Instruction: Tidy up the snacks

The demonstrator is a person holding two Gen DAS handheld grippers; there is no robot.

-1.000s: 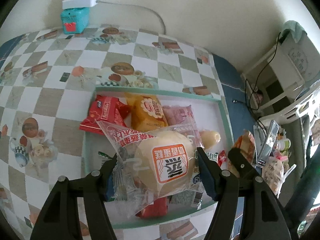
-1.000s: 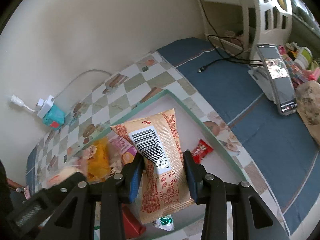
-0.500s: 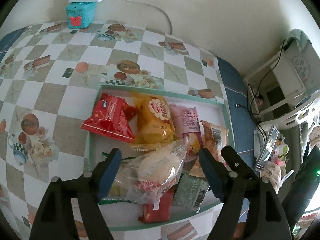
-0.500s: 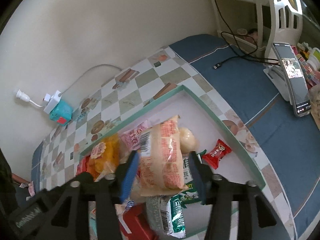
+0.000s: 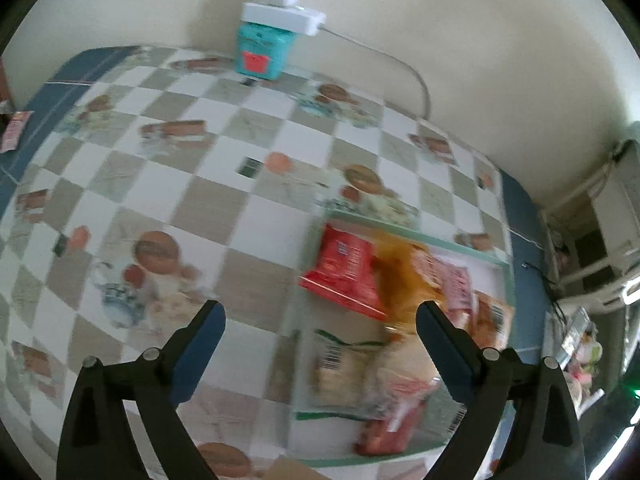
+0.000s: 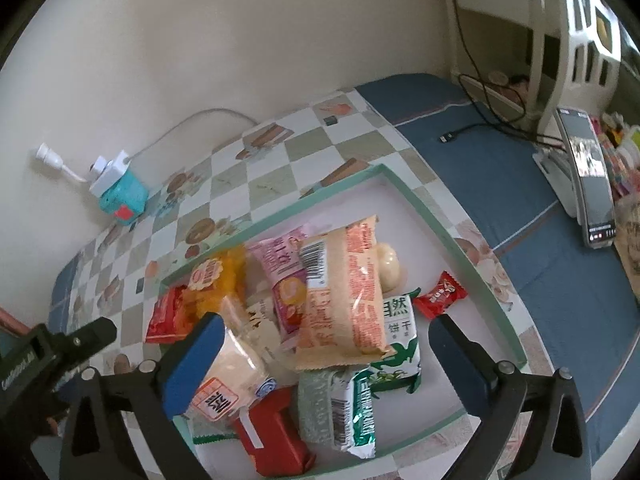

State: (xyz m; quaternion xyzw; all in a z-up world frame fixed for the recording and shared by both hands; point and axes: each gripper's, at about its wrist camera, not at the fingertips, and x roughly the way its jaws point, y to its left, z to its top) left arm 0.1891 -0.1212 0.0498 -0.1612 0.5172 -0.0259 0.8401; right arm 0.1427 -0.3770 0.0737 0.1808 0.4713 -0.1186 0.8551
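Now both drops are done: your left gripper (image 5: 320,316) and right gripper (image 6: 326,330), jaws just spread, stand empty above the snacks (image 6: 344,288) piled in the tray (image 6: 472,256). Next, fetch another.

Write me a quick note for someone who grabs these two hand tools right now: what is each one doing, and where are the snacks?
Left gripper: jaws just opened, nothing between them, over the checkered tablecloth.
Right gripper: jaws just opened, empty, above the tray.
Done: the orange snack bag and the clear-wrapped bun lie in the tray's pile.
Left: a phone and clutter sit at the right edge; whether more snacks wait there, I cannot tell.
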